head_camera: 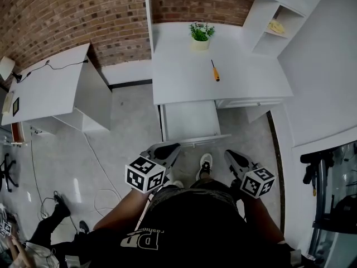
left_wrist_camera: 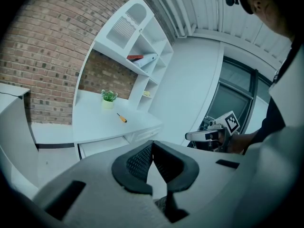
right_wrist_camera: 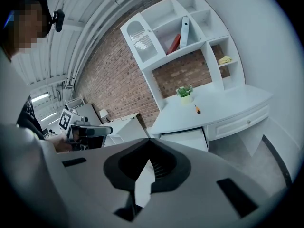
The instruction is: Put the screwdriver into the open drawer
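The screwdriver (head_camera: 214, 71), with an orange handle and a dark shaft, lies on the white desk (head_camera: 178, 77), right of centre; it also shows as a small screwdriver (left_wrist_camera: 122, 118) and screwdriver (right_wrist_camera: 196, 109) in both gripper views. The open drawer (head_camera: 189, 121) is pulled out under the desk's front edge, toward me. My left gripper (head_camera: 172, 148) and right gripper (head_camera: 230, 155) are held low in front of my body, well short of the desk. Both point at it. Each is shut with nothing between its pads (left_wrist_camera: 142, 160) (right_wrist_camera: 159, 167).
A potted plant (head_camera: 201, 35) stands at the desk's back. A shelf unit (head_camera: 276, 21) rises at the right, holding a yellow item. A closed drawer (head_camera: 248, 102) sits beside the open one. A second white desk (head_camera: 50, 88) is to the left. Cables (head_camera: 50, 202) lie on the floor.
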The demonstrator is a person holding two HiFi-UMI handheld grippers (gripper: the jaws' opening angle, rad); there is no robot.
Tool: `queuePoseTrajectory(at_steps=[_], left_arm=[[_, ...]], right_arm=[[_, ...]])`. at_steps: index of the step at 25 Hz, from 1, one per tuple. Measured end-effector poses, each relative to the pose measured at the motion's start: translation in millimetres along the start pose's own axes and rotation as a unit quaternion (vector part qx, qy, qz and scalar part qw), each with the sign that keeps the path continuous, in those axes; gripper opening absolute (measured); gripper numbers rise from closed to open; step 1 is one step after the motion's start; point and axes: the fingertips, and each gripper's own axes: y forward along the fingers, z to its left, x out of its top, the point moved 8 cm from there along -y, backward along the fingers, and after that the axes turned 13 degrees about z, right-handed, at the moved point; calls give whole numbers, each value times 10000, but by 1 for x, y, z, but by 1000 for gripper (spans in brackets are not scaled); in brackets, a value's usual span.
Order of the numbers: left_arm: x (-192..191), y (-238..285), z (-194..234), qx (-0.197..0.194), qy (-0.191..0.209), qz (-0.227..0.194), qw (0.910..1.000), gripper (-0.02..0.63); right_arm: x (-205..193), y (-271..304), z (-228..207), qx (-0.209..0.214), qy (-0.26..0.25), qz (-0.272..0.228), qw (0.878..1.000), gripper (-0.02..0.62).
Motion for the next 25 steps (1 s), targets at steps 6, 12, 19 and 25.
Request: queuePoseTrajectory(at_steps=[6, 12, 19, 25], left_arm=[[8, 4, 15, 150, -53, -7, 9999, 18], [21, 13, 30, 324, -220, -39, 9992, 18], [41, 34, 46, 531, -394, 30, 9978, 18], [63, 59, 57, 762, -506, 105, 9957, 18]], right_arm=[[23, 19, -17, 59, -59, -45, 10000, 3], [55, 40, -39, 156, -170, 10, 9997, 5], [91, 74, -81, 200, -320, 267, 9989, 5], [119, 109, -128, 96, -466, 635, 9968, 5]])
